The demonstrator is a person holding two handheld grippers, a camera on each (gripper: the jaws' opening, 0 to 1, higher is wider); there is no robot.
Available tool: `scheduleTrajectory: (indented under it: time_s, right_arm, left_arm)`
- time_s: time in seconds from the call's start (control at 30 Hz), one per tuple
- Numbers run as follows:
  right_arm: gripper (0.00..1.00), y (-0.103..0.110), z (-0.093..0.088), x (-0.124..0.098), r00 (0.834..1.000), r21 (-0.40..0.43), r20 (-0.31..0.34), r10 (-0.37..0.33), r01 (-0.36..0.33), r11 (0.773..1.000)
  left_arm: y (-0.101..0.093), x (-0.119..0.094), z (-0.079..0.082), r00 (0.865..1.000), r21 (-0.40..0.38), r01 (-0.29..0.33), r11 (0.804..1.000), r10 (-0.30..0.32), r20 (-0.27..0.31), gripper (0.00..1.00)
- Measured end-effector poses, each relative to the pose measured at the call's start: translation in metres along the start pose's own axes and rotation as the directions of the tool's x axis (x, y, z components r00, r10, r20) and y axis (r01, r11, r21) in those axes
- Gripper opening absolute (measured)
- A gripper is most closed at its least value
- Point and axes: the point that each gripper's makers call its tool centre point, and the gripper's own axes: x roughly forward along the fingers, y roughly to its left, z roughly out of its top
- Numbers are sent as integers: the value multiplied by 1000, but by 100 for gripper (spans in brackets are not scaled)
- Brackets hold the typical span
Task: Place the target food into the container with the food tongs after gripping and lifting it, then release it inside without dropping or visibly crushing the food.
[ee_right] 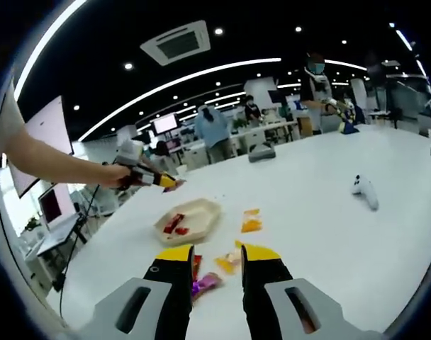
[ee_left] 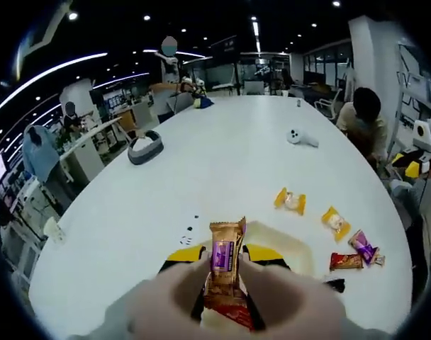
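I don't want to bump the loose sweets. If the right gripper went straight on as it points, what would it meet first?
Probably the purple-wrapped candy and yellow candy lying between the right gripper tips on the white table; depth is unclear.

Both handheld grippers share one build — pale grey moulded bodies, black jaws capped with yellow tips. The right gripper (ee_right: 215, 263) shows slotted grey housings; the left gripper (ee_left: 225, 256) sits blurred. A bare forearm (ee_right: 49, 161) — no sleeve visible.
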Motion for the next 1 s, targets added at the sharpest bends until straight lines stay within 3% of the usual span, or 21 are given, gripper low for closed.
scheduleTrajectory:
  time_s: [0.23,0.6,0.67,0.93,1.0]
  right_arm:
    - [28,9,9,12,999,-8,13,40,-39,999]
    - [28,1,3,22,1000,-36,-22,12,-13,999]
    - [28,0,3,23,1000,-30,-23,0,0,1000]
    - [29,5,-3,31,999,-18,-34,-13,13,1000]
    - [29,5,-1,33,999,-22,-30,-17,17,1000]
  left_arm:
    - [-8,21,-14,999,0,50,999,-50,-19,19]
    - [2,38,-36,998,-27,47,999,-48,-38,18]
    - [6,40,-38,999,-62,42,997,-44,-29,18]
    - [9,51,-53,997,-81,53,995,-57,-49,20]
    - [10,51,-51,998,-77,50,996,-52,-31,20]
